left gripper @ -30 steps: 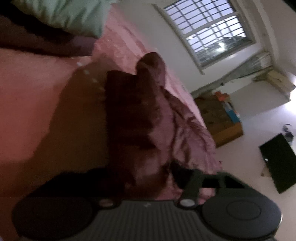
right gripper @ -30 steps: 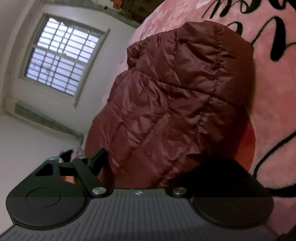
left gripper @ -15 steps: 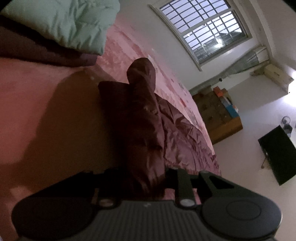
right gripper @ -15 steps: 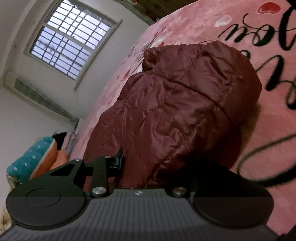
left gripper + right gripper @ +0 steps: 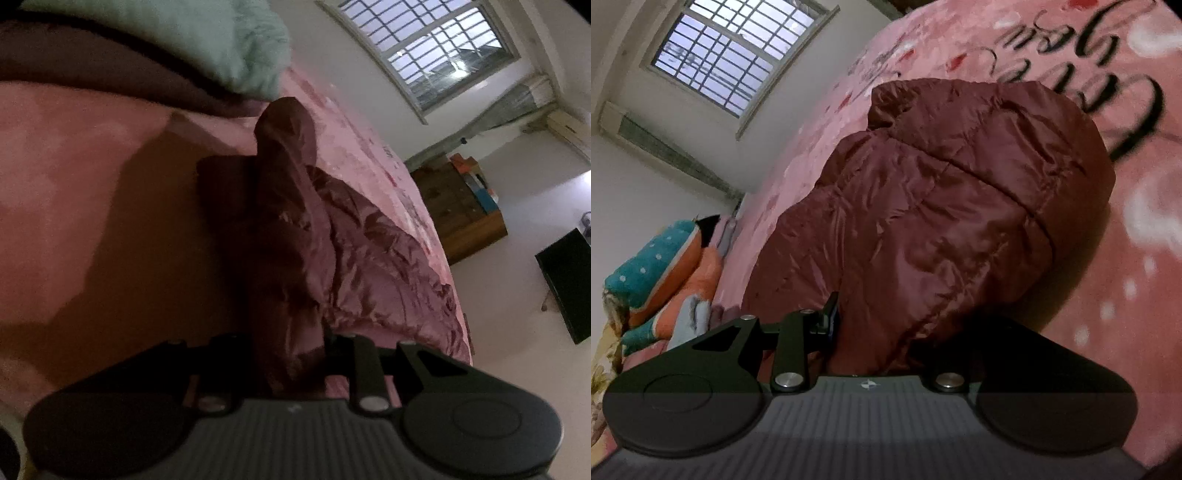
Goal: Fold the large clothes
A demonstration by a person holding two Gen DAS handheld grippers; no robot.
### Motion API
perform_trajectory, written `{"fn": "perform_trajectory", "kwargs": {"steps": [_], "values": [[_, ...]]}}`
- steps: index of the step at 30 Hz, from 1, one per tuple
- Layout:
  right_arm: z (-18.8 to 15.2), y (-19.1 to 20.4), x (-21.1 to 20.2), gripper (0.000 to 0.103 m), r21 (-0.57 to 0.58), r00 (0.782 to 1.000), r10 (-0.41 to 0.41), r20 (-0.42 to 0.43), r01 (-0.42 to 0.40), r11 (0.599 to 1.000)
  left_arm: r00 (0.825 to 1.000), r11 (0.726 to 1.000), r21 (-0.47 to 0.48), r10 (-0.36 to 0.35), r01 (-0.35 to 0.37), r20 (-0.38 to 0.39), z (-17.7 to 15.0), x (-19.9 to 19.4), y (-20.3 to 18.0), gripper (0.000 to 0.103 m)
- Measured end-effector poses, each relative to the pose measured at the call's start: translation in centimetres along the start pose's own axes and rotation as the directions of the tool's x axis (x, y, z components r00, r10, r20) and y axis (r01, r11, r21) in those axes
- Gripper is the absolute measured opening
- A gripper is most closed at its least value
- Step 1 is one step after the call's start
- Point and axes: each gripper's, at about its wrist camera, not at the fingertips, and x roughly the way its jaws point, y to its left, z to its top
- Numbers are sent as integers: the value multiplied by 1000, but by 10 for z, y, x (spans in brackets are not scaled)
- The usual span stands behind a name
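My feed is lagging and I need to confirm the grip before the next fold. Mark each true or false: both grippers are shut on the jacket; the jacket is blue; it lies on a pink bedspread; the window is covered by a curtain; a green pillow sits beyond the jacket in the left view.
1. Both grippers are shut on the jacket. True: the left gripper and right gripper each pinch the maroon puffer jacket.
2. The jacket is blue. False: it is maroon.
3. It lies on a pink bedspread. True.
4. The window is curtained. False: its barred panes are bare.
5. A green pillow sits beyond the jacket. True.
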Motion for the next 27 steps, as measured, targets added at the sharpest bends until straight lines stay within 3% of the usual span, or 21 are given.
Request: {"fn": "perform_trajectory", "kwargs": {"steps": [3,5,7,9,13,19,25,27], "values": [[-4,-1,-6,43,-14,1000,-13,-22,12,1000,1000,1000,-2,29,-29,-2,-5,-5,6,26],[0,-4,-4,50,-5,999,-29,-32,29,1000,999,999,2,41,-41,-5,-4,-4,6,30],[4,-11,0,77,27,998,-56,-30,56,998,999,999,4,48,-48,-2,-3,-1,6,33],[8,-19,3,80,63,998,-43,-39,45,997,999,999,12,51,-51,6,-4,-2,4,35],[14,-29,-3,97,84,997,-33,-64,38,996,999,999,15,30,-31,13,-5,-11,0,60],[4,-34,-32,100,41,990,-55,-127,61,997,999,998,60,3,-6,40,2,-39,-8,77],[-12,-24,-57,100,-78,984,-15,-179,1,997,995,987,157,24,-39,94,22,-39,-24,90],[-5,-16,-67,100,-124,987,16,-160,-36,992,995,984,171,28,-44,93,27,-34,-24,91]]}}
